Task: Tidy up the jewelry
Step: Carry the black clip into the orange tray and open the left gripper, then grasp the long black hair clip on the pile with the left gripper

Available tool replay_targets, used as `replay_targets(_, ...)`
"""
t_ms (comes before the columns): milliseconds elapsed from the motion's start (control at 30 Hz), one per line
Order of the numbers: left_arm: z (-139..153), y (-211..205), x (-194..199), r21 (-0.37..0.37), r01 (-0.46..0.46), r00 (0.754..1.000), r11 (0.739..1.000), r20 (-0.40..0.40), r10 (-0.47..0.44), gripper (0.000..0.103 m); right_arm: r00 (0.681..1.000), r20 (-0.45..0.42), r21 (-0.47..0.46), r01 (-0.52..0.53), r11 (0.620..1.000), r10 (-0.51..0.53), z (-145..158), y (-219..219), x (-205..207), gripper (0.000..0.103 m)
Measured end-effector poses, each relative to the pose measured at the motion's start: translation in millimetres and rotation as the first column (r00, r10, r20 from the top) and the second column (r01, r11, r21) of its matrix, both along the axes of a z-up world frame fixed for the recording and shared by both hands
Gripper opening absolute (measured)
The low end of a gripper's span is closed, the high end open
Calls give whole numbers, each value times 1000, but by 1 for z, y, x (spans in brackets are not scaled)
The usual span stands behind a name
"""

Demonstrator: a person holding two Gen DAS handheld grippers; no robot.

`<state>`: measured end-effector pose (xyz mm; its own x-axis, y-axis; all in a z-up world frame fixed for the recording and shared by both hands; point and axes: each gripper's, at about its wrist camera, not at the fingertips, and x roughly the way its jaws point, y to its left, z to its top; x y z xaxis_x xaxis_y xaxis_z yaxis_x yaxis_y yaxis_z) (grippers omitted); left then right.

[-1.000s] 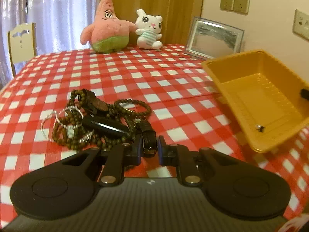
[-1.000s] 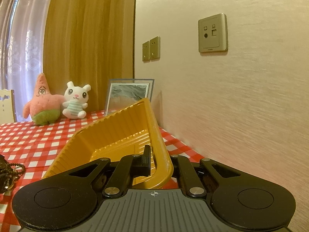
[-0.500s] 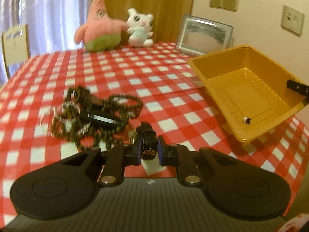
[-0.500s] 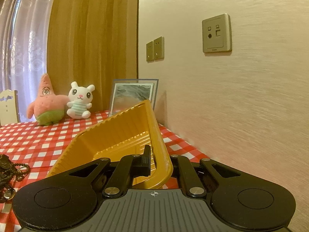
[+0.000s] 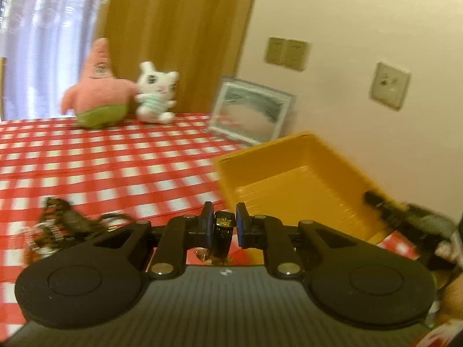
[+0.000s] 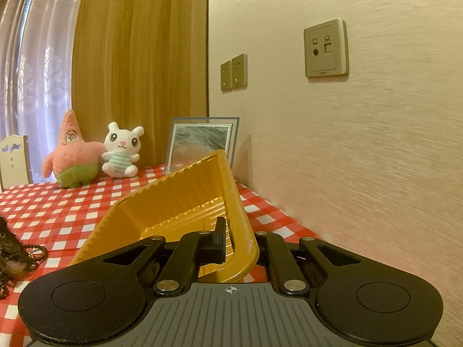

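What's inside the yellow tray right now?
The part of the yellow tray that shows looks bare: just its ridged yellow floor. The left gripper hides the tray's low corner in that view, and the right gripper covers part of it too, so something small may lie there.

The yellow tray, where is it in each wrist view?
Left wrist: yellow tray at centre right, tilted, beyond the left gripper.
Right wrist: bottom centre, its rim clamped by the right gripper.
Shared landmark: picture frame behind it.
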<state>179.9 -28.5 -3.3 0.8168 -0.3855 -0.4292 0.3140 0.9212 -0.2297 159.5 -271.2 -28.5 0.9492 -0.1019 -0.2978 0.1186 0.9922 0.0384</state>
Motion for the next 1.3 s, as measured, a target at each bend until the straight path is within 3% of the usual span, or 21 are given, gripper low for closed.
replay_targets(333, -15, -49, 20, -96, 139, 984, 986, -97, -148, 14, 1000, 0, 6, -3, 1000, 3, 1, 2, -1, 8)
replay_targets(533, -35, -61, 23, -86, 154, 973, 984, -159, -166, 14, 1000, 1, 8, -9, 1000, 9, 1, 3, -1, 8)
replay_targets(733, -26, -56, 16, -94, 137, 981, 986, -126, -148, 20, 1000, -1, 11, -6, 1000, 6, 0, 1, -2, 8)
replay_targets(1033, -18, -14, -10, -85, 48, 992, 995, -109, -57, 20, 1000, -11, 15, 8, 1000, -8, -2, 0, 0, 8)
replay_targets(1300, -37, 44, -30, 10, -116, 979, 993, -169, 116, 21, 1000, -12, 17, 10, 1000, -10, -2, -1, 0, 8)
